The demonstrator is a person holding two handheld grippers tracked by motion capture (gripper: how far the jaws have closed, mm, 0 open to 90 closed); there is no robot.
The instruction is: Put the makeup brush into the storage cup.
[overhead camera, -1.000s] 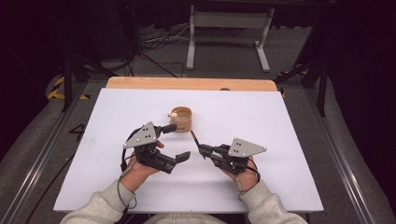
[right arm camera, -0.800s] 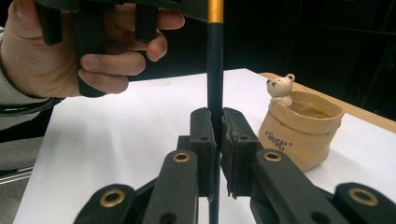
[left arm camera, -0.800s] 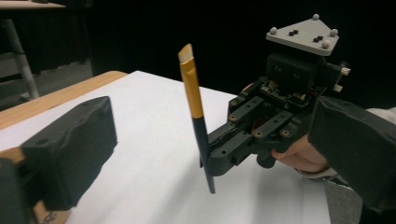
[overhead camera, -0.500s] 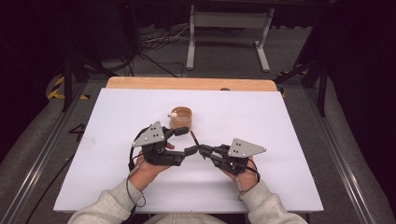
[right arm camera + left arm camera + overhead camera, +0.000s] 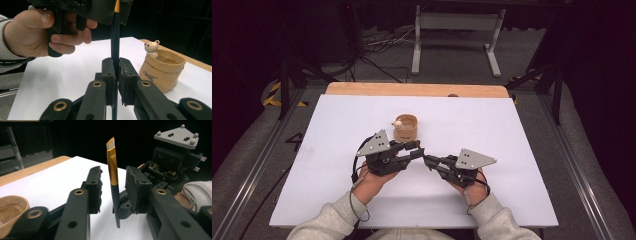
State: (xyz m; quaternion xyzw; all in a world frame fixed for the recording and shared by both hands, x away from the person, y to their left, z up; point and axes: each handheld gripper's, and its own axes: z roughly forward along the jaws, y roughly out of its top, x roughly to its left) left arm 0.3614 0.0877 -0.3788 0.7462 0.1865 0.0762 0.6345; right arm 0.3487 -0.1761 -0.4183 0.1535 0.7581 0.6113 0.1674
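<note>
A paint brush (image 5: pixel 112 167) with a black handle, gold ferrule and pale bristles stands upright. My right gripper (image 5: pixel 115 67) is shut on the lower handle of the brush (image 5: pixel 115 37). My left gripper (image 5: pixel 113 183) straddles the ferrule from the other side. Its jaws have just been closing, and a gap still shows between each pad and the brush. In the high view the left gripper (image 5: pixel 417 148) and right gripper (image 5: pixel 430 161) meet tip to tip at the table's middle.
A tan bag-shaped cup (image 5: pixel 405 127) with a small bear figure (image 5: pixel 151 47) on its rim stands just beyond the left gripper. The white table sheet (image 5: pixel 512 130) has a wooden strip (image 5: pixel 412 90) along its far edge.
My left gripper has shifted right towards the right gripper, and its jaws have narrowed around the upright brush. The right gripper has kept still.
</note>
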